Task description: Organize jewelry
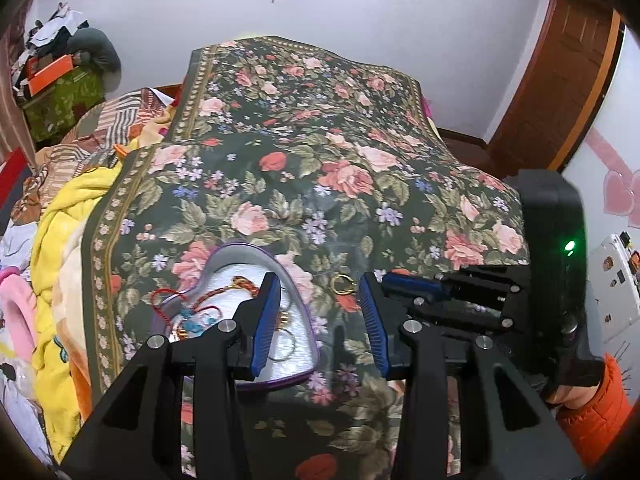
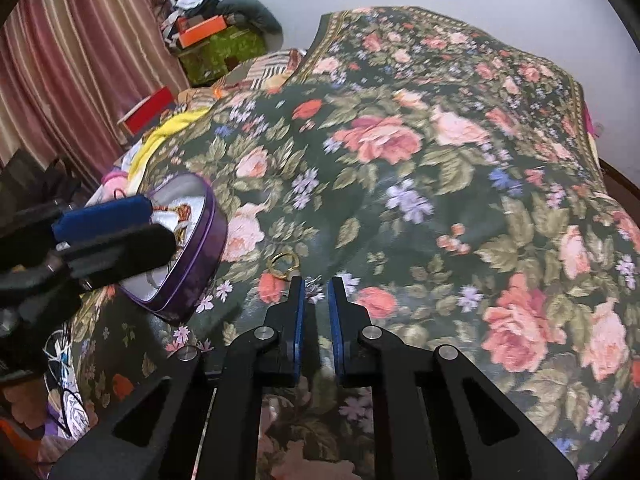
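A purple heart-shaped box (image 1: 310, 330) with a white lining lies on the floral cloth (image 1: 320, 160). It holds red cords, gold pieces and several silver rings. My left gripper (image 1: 318, 284) is open, its left finger over the box. A gold ring (image 1: 343, 284) lies on the cloth between its fingertips, just right of the box. The right gripper (image 1: 404, 282) reaches in from the right. In the right wrist view my right gripper (image 2: 317, 282) is narrowly open and empty, close behind the gold ring (image 2: 283, 265). The box (image 2: 200, 240) and left gripper (image 2: 120, 224) are at left.
Yellow and striped blankets (image 1: 68, 240) are piled left of the cloth. A green box with an orange box (image 1: 52, 72) stands at the far left by a curtain (image 2: 60, 60). A wooden door (image 1: 560, 80) is at the right.
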The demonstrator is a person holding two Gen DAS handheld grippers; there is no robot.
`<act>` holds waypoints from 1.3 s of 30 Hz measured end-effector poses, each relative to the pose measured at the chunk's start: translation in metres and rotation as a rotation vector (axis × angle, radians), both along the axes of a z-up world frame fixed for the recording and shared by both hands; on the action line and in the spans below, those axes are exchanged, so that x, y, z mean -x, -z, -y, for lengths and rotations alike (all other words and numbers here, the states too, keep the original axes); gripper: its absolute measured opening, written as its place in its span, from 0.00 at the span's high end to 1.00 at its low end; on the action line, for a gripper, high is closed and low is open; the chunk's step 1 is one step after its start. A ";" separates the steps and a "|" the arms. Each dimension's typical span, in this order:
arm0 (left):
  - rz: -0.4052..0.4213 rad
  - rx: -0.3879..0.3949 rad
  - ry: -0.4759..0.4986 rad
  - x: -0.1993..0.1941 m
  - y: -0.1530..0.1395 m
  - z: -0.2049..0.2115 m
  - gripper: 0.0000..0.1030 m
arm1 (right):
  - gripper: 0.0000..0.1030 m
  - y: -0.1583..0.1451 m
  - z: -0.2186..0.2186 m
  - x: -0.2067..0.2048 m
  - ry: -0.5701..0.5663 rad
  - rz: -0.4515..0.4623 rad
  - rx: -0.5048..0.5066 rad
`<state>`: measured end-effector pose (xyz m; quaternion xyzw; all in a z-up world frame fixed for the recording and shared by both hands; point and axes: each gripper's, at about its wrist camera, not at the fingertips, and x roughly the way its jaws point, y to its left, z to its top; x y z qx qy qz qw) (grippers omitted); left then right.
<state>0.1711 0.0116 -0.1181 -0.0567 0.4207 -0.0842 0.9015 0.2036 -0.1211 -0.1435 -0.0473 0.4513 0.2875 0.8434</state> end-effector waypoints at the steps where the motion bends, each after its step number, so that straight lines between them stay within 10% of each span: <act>1: -0.002 0.000 0.008 0.000 0.000 0.003 0.61 | 0.90 -0.003 0.004 0.000 0.009 0.009 -0.001; 39: -0.132 -0.175 0.018 -0.051 0.057 0.057 0.75 | 0.90 -0.019 0.060 0.005 0.089 0.028 -0.092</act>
